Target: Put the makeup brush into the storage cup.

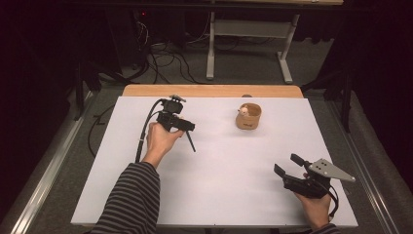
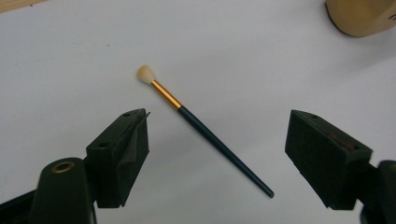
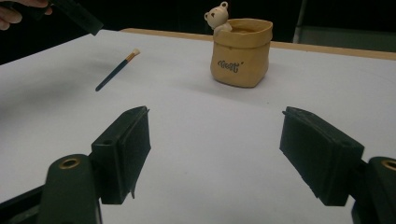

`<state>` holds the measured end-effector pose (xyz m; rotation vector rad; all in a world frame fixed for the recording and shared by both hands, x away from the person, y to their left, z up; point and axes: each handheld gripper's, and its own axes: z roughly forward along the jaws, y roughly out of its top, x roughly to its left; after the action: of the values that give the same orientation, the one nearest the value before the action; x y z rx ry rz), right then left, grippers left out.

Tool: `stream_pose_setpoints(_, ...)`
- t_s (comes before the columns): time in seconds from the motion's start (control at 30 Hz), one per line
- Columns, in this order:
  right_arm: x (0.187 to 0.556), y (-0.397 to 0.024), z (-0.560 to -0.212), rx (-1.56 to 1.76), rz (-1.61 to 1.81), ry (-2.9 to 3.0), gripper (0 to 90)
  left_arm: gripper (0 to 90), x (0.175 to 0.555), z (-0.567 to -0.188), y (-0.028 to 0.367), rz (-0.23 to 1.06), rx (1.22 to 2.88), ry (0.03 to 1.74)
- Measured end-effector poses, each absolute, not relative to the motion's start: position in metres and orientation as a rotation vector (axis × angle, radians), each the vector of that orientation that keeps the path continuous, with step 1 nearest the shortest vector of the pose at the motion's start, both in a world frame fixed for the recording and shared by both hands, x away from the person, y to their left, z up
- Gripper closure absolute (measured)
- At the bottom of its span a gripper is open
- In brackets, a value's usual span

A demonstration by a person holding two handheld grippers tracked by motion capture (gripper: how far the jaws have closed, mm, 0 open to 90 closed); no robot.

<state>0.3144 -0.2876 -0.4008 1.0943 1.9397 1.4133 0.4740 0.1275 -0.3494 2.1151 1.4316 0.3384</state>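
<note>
A thin brush (image 2: 205,130) with a dark blue handle, gold ferrule and pale tip lies flat on the white table top (image 1: 219,185). It also appears in the high view (image 1: 191,141) and far left in the right gripper view (image 3: 116,71). My left gripper (image 2: 217,116) hovers over it, open, with the brush below and between the jaws, untouched; the high view shows this gripper (image 1: 181,126) at the table's left middle. A tan pouch-like cup (image 1: 248,117) with a small bear figure (image 3: 218,16) on its rim stands at the back. My right gripper (image 1: 287,164) is open and holds nothing, near the front right.
The white sheet ends in a wooden strip (image 1: 209,90) at the back. The left gripper's black cable (image 1: 144,131) trails over the table beside the hand. A striped sleeve (image 1: 131,200) comes in at the front left. Desk legs (image 1: 210,53) and cables lie beyond the table.
</note>
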Motion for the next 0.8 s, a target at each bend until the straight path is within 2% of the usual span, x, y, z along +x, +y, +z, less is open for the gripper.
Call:
stream_pose_setpoints(0.37,0.314,-0.287,-0.401,1.095,1.413,1.941,26.1,21.5,0.48,-0.358,0.125,0.301,2.146,1.488)
stream_pose_setpoints(0.8,0.314,-0.288,-0.401,1.094,1.42,1.943,26.0,24.8,0.486,-0.369,0.12,0.264,2.183,1.527)
